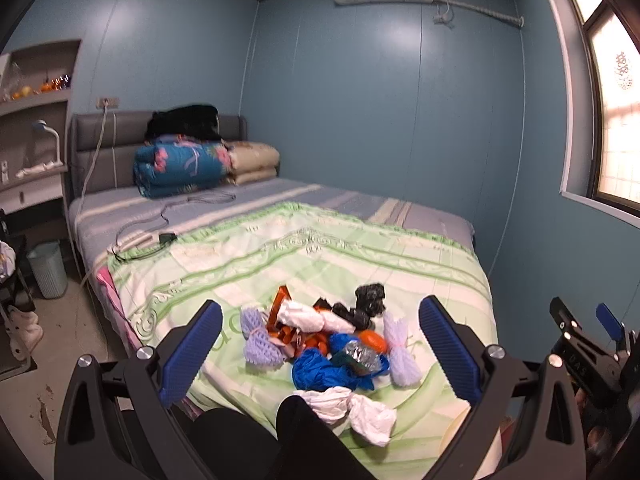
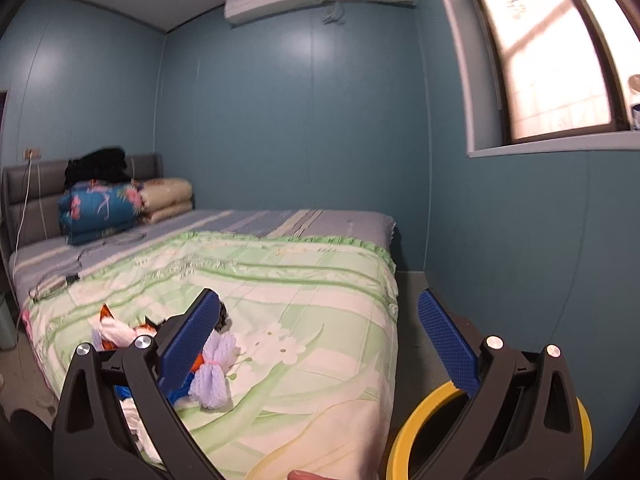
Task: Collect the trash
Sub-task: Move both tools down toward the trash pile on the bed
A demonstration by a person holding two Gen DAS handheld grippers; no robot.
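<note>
A pile of trash [image 1: 320, 340] lies on the green bedspread near the foot of the bed: purple foam nets [image 1: 258, 338], a blue plastic bag [image 1: 324, 370], orange wrappers, a black crumpled piece [image 1: 370, 298] and a white bag [image 1: 360, 410] nearest me. My left gripper [image 1: 320, 344] is open and empty, hovering above and framing the pile. My right gripper [image 2: 320, 344] is open and empty, to the right of the pile; its left finger overlaps a purple foam net [image 2: 212, 376]. A yellow-rimmed bin [image 2: 412, 436] stands on the floor by the bed's right corner, under the right gripper.
The bed [image 1: 320, 216] fills the room's middle, with folded quilts [image 1: 180, 168] at the headboard and a charger cable [image 1: 160, 236]. A pale green basket [image 1: 48, 268] stands on the floor left. Shelves stand at the left, a window at the right.
</note>
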